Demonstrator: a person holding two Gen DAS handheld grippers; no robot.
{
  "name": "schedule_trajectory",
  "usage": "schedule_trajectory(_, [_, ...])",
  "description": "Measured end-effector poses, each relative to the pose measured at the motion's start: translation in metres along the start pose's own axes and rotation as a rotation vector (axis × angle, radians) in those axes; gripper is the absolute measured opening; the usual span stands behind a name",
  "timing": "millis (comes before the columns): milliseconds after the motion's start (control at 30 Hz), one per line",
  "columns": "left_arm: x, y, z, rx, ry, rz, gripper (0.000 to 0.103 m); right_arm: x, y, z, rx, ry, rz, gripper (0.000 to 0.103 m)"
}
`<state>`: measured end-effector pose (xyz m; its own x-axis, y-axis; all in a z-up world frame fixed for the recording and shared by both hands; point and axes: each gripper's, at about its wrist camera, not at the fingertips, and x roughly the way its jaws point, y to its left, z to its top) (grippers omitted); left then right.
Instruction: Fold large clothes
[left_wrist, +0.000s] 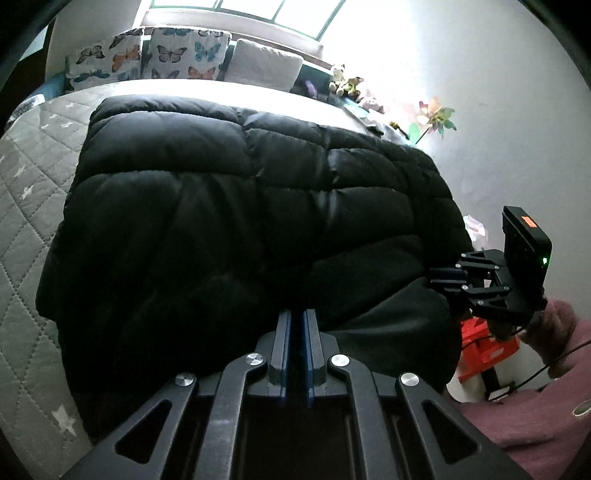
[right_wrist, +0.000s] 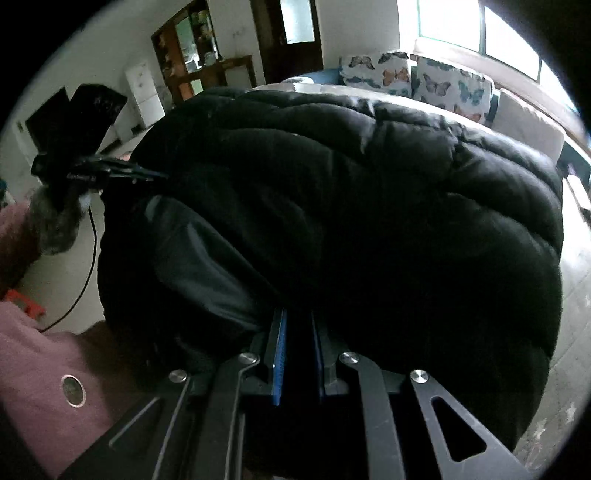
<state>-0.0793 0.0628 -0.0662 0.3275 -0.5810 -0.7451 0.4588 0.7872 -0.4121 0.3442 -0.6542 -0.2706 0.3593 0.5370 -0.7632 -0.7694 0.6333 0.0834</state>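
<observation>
A large black puffer jacket (left_wrist: 236, 206) lies spread on the bed (left_wrist: 26, 206), its near hem raised toward me. My left gripper (left_wrist: 297, 314) is shut on the jacket's near edge, blue pads pressed on the fabric. In the right wrist view the jacket (right_wrist: 388, 206) bulges up, with its smooth lining (right_wrist: 199, 266) showing on the left. My right gripper (right_wrist: 297, 314) is shut on the jacket's edge too. The right gripper also shows in the left wrist view (left_wrist: 436, 278) at the jacket's right edge. The left gripper shows in the right wrist view (right_wrist: 162, 174) at the left edge.
The bed has a grey quilted cover with stars. Butterfly pillows (left_wrist: 147, 55) and a white pillow (left_wrist: 264, 64) line the head under a window. Toys and a pinwheel (left_wrist: 434, 118) stand by the wall. An orange box (left_wrist: 487, 350) sits on the floor. My pink sleeve (right_wrist: 40, 362) is close.
</observation>
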Motion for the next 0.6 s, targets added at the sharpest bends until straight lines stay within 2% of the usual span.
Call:
schedule_trajectory(100, [-0.001, 0.001, -0.002, 0.014, 0.013, 0.023, 0.009, -0.013, -0.002, 0.013, 0.001, 0.034, 0.022, 0.015])
schedule_trajectory(167, [-0.001, -0.002, -0.005, 0.030, 0.014, 0.046, 0.009, -0.026, -0.013, 0.027, 0.038, 0.022, 0.024, 0.015])
schedule_trajectory(267, [-0.003, 0.000, -0.009, 0.022, 0.010, 0.045, 0.009, -0.046, -0.028, 0.044, 0.061, -0.041, -0.012, 0.015])
schedule_trajectory(367, [-0.005, -0.001, -0.009, -0.003, 0.012, 0.029, 0.009, -0.058, -0.050, 0.065, 0.080, -0.090, -0.127, 0.017])
schedule_trajectory(433, [-0.005, -0.001, -0.011, -0.003, 0.013, 0.030, 0.009, -0.047, -0.067, 0.073, 0.108, -0.057, -0.196, 0.020])
schedule_trajectory(533, [-0.009, -0.004, -0.013, 0.005, 0.013, 0.043, 0.009, -0.013, -0.079, 0.063, 0.121, 0.029, -0.227, 0.021])
schedule_trajectory(600, [-0.013, -0.006, -0.013, -0.015, 0.025, 0.042, 0.009, 0.002, -0.079, 0.054, 0.120, 0.007, -0.241, 0.021])
